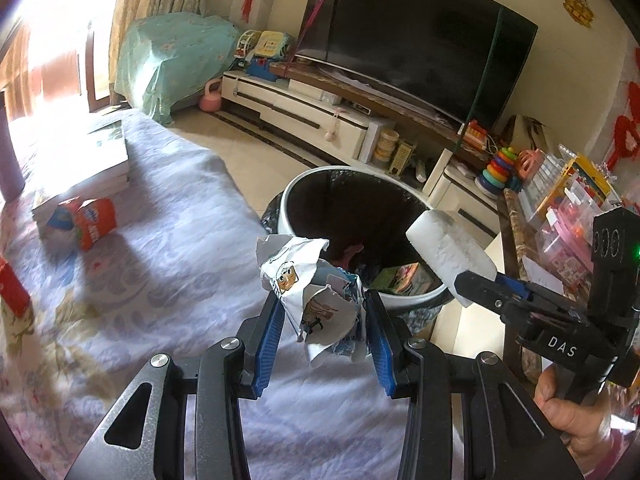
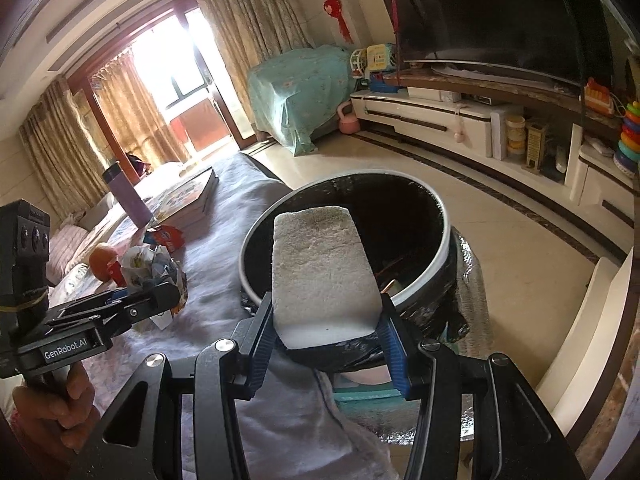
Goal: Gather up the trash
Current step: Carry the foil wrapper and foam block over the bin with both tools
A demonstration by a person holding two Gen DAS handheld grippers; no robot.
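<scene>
Right wrist view: right gripper (image 2: 326,330) is clamped on a white foam block (image 2: 320,272), long axis pointing ahead over the trash bin (image 2: 434,268) rim. Left gripper (image 1: 324,320) is clamped on crumpled printed paper (image 1: 316,300) just beside the bin.

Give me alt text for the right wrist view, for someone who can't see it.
The right hand-held gripper clamps a white foam block above the rim of a round, black-lined trash bin. At left, the left hand-held gripper holds crumpled paper over a cloth-covered table.
</scene>
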